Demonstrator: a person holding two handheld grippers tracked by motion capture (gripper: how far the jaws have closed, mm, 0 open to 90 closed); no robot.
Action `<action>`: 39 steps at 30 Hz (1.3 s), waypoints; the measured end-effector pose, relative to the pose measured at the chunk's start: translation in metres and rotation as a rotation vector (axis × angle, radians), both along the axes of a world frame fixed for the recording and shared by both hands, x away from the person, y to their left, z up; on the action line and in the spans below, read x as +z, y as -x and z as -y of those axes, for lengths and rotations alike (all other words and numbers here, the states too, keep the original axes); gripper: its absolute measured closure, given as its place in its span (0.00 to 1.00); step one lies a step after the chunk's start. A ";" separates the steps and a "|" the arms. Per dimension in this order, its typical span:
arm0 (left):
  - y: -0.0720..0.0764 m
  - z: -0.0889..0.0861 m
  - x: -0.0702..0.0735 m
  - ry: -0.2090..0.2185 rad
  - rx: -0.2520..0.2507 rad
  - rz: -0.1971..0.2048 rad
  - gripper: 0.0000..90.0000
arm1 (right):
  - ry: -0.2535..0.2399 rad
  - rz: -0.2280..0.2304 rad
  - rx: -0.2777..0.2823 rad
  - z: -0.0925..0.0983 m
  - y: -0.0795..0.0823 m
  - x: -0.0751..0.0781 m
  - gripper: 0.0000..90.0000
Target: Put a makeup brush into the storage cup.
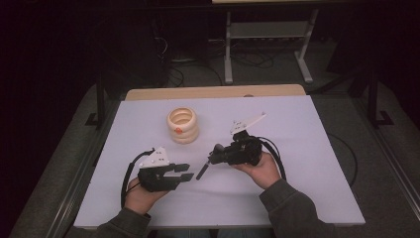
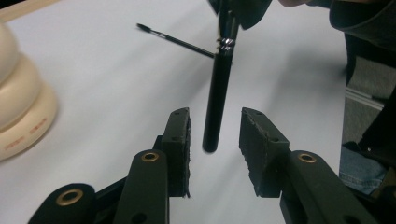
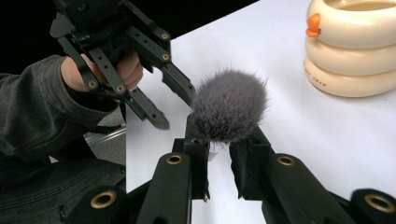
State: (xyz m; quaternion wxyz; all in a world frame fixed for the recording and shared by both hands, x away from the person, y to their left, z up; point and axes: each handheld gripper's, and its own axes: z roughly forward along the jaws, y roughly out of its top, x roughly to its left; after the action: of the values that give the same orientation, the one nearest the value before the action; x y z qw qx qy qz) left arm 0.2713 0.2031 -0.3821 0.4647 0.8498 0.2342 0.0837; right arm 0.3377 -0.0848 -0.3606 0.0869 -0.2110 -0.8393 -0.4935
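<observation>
Two hand-held grippers meet over the desk [image 1: 297,198]: the right hand-held gripper [image 3: 218,150] is clamped on the makeup brush [image 2: 217,100] near its bristles, the left hand-held gripper [image 2: 215,135] stands apart around its handle, so placing it in the cream holder [image 1: 183,126] seemingly remains.

surface: white table [image 1: 307,148] | on it: cream ringed holder [image 1: 183,126], thin black brush [image 2: 175,39]
</observation>
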 end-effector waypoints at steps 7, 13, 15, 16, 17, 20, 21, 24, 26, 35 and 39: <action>0.004 -0.009 -0.004 0.008 0.052 -0.007 0.67 | 0.029 0.021 -0.018 0.003 -0.007 0.011 0.85; 0.003 -0.014 -0.006 -0.046 0.057 0.016 0.64 | 0.061 0.033 -0.028 0.002 -0.014 0.020 0.85; 0.003 -0.016 -0.006 -0.037 0.066 0.014 0.64 | 0.070 0.035 -0.028 0.001 -0.017 0.023 0.85; 0.003 -0.016 -0.006 -0.037 0.066 0.014 0.63 | 0.070 0.037 -0.031 0.001 -0.018 0.025 0.85; 0.004 -0.016 -0.007 -0.025 0.075 0.008 0.63 | 0.070 0.037 -0.031 0.001 -0.018 0.025 0.85; 0.003 -0.017 -0.010 -0.053 0.078 0.008 0.62 | 0.092 0.047 -0.034 -0.001 -0.024 0.032 0.85; 0.003 -0.017 -0.011 -0.057 0.077 0.006 0.62 | 0.094 0.051 -0.035 -0.001 -0.026 0.034 0.85; 0.003 -0.016 -0.012 -0.066 0.074 0.007 0.61 | 0.100 0.064 -0.036 -0.002 -0.030 0.039 0.85; 0.003 -0.016 -0.013 -0.063 0.073 0.008 0.61 | 0.104 0.063 -0.039 -0.003 -0.032 0.044 0.85; 0.001 -0.021 -0.014 -0.059 0.085 -0.004 0.58 | 0.116 0.075 -0.044 -0.009 -0.046 0.059 0.85; 0.000 -0.023 -0.015 -0.052 0.086 -0.006 0.53 | 0.112 0.079 -0.046 -0.012 -0.050 0.063 0.85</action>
State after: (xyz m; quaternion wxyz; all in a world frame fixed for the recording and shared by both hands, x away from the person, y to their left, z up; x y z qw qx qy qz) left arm 0.2717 0.2260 -0.3970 0.4379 0.8509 0.2698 0.1072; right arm 0.3876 -0.0732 -0.2972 0.0306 -0.2153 -0.8632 -0.4556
